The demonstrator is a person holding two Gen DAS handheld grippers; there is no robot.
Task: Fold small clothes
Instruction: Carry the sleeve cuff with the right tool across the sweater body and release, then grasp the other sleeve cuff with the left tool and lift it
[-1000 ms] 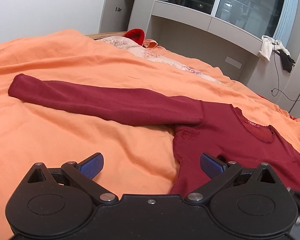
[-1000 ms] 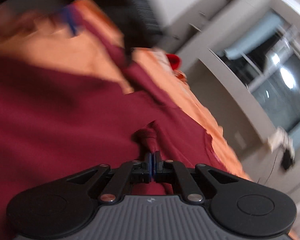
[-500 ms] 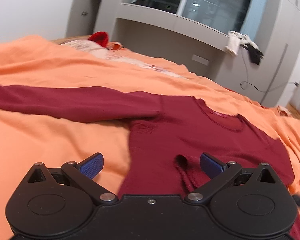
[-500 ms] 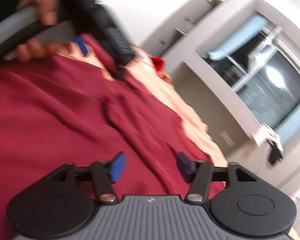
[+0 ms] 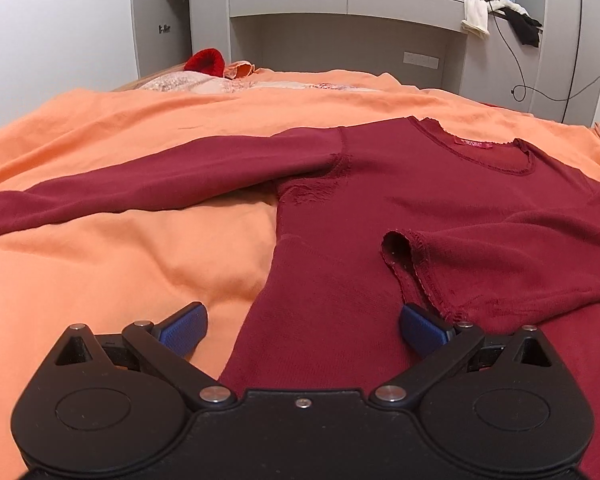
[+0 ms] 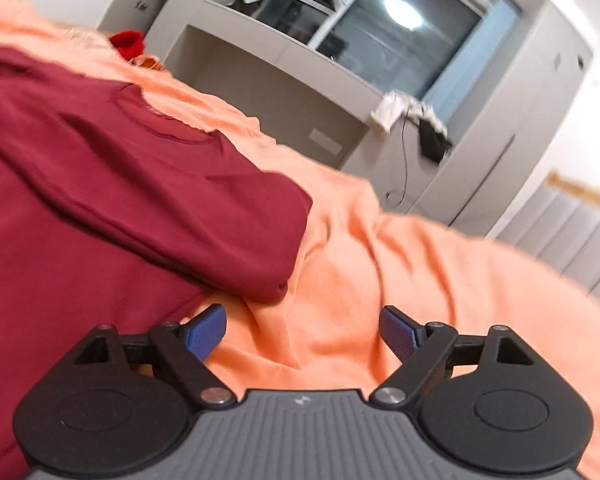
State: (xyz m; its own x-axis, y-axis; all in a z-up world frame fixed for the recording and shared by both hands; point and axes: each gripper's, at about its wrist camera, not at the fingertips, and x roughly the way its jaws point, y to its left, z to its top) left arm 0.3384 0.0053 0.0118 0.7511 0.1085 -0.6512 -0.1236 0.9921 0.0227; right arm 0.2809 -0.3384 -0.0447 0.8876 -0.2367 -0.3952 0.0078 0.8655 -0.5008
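Observation:
A dark red long-sleeved top point(image 5: 400, 200) lies flat on the orange bed cover point(image 5: 120, 260), neck away from me. Its left sleeve point(image 5: 140, 188) stretches out to the left. Its right sleeve point(image 5: 500, 248) is folded across the body, cuff open near the middle. My left gripper point(image 5: 302, 326) is open and empty, just above the top's lower left edge. In the right wrist view the top point(image 6: 100, 200) fills the left side, with the folded shoulder edge point(image 6: 276, 272) just ahead. My right gripper point(image 6: 302, 330) is open and empty over the bed cover point(image 6: 380, 280).
A red item point(image 5: 204, 60) and a pale patterned cloth point(image 5: 220, 84) lie at the bed's far end. Grey built-in shelves point(image 5: 340, 0) and a window stand behind. Clothes point(image 5: 476, 12) and a cable hang at the right.
My right gripper let go of the right sleeve, opened and drew back to the right past the top's edge. My left gripper moved right, over the top's lower body.

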